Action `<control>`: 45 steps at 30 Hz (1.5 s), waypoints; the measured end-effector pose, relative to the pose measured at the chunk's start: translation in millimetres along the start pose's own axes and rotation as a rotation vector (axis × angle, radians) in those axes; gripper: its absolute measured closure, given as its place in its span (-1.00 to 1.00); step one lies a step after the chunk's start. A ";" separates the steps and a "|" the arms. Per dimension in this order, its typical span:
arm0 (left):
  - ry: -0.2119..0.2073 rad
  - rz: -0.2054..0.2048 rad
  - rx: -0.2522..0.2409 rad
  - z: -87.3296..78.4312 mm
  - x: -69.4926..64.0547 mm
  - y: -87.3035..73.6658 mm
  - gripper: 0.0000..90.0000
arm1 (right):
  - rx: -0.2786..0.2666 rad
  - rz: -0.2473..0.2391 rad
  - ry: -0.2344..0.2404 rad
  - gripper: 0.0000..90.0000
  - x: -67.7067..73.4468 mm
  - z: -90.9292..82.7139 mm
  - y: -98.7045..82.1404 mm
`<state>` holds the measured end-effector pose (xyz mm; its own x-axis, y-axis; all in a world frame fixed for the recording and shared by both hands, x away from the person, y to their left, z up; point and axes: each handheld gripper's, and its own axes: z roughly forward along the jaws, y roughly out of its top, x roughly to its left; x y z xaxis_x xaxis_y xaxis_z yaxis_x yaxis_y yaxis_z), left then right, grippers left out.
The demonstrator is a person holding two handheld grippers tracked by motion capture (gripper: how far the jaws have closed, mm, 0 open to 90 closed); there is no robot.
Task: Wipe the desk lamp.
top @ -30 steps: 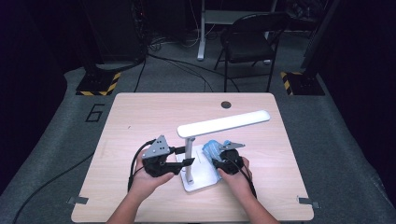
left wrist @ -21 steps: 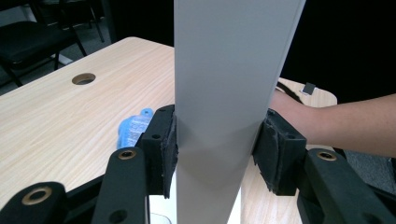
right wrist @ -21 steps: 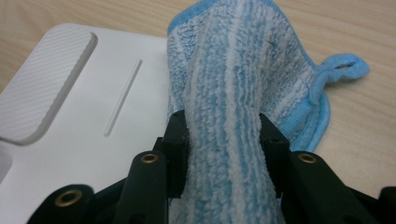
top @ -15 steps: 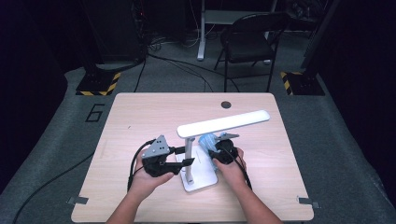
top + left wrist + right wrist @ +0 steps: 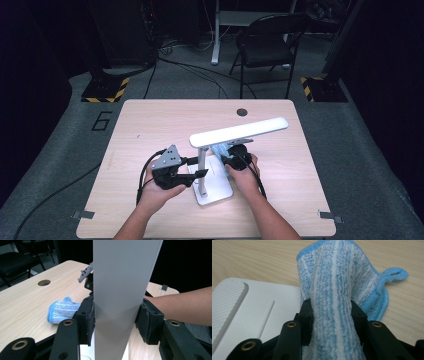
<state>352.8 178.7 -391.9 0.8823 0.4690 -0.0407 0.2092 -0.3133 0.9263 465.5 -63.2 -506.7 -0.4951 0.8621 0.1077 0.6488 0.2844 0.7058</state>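
White desk lamp (image 5: 212, 170) upright near front middle of bench (image 5: 140, 130): flat square base, slim vertical post, long bar head tilted up to the right. Post clamped between left tongs (image 5: 115, 322). Blue-and-white striped terry cloth (image 5: 337, 290) with blue edging and small loop, bunched, pinched in right tongs (image 5: 332, 322), draped over base's far edge and onto bench.

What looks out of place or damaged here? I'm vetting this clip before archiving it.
Nothing stands out. The white desk lamp stands upright on the table, its post clamped by the left gripper; the right gripper holds a blue striped cloth beside the base. No spills or damage.
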 end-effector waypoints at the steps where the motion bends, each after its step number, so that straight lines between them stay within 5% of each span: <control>1: 0.004 0.002 0.002 0.1 -0.5 0.2 0.16 | -0.006 -0.009 -0.003 0.41 -0.2 -0.3 -0.5; 30: 0.023 0.009 0.000 0.6 -1.7 -0.1 0.16 | 0.008 -0.073 0.084 0.42 4.3 -53.4 -52.0; 45: 0.044 -0.007 -0.010 8.6 4.9 3.1 0.16 | -0.028 -0.061 0.065 0.41 -3.4 -73.0 -58.2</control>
<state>361.4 172.9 -392.5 0.8614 0.5070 -0.0311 0.2109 -0.3013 0.9299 387.2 -113.3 -497.1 -0.5698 0.8146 0.1085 0.6008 0.3229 0.7313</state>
